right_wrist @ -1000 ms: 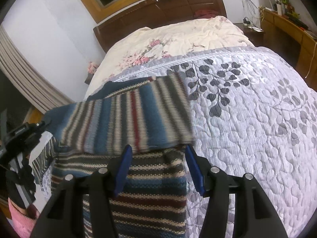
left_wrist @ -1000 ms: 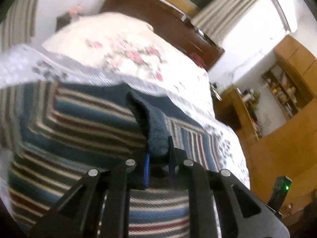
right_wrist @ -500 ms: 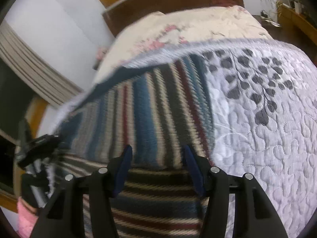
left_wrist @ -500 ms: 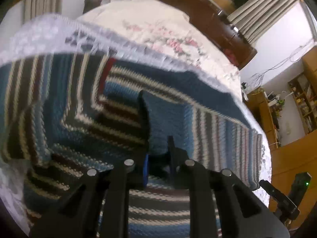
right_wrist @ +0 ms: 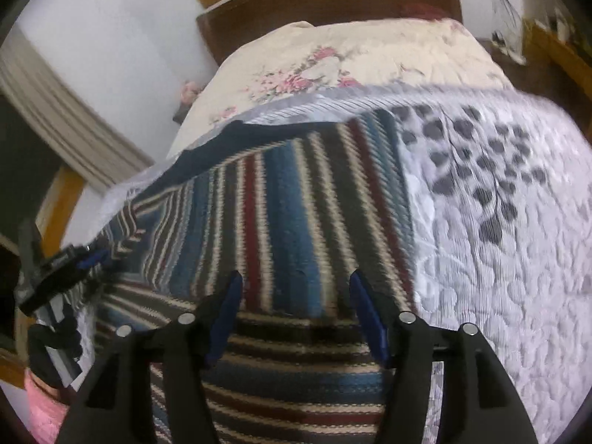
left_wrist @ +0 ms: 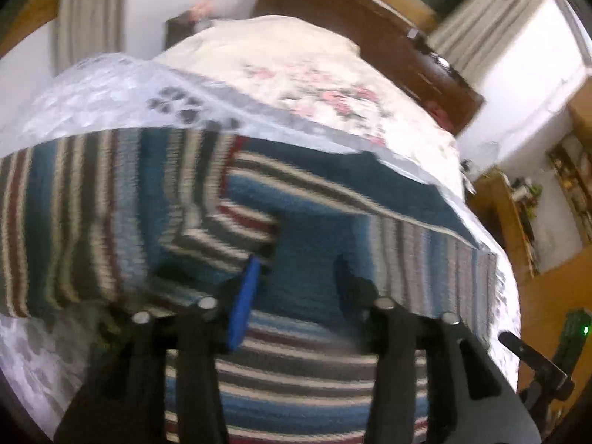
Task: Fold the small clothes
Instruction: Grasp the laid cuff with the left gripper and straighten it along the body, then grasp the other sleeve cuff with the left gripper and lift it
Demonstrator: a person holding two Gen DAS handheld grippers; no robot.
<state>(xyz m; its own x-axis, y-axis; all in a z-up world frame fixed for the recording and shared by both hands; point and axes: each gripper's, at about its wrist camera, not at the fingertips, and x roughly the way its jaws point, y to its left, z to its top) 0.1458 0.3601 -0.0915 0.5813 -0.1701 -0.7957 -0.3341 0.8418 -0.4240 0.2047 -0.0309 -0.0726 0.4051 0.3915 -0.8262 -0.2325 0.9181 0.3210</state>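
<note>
Left gripper [left_wrist: 296, 277] now parted off striped sweater [right_wrist: 296, 222], seemingly flat, no legible writing

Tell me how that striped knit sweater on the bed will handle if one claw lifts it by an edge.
The striped sweater will probably flop and hang, since its folded parts already drape limply over each other. Its thick, coarse knit suggests some weight, so the free part may drag on the white quilt. That rough texture should grip well, not slip. Both the left claw and right claw are open.

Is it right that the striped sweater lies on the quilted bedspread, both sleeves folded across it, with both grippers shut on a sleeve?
Not quite: both grippers, left gripper and right gripper, are open above the striped sweater, as each wrist view shows. The rest holds.
</note>
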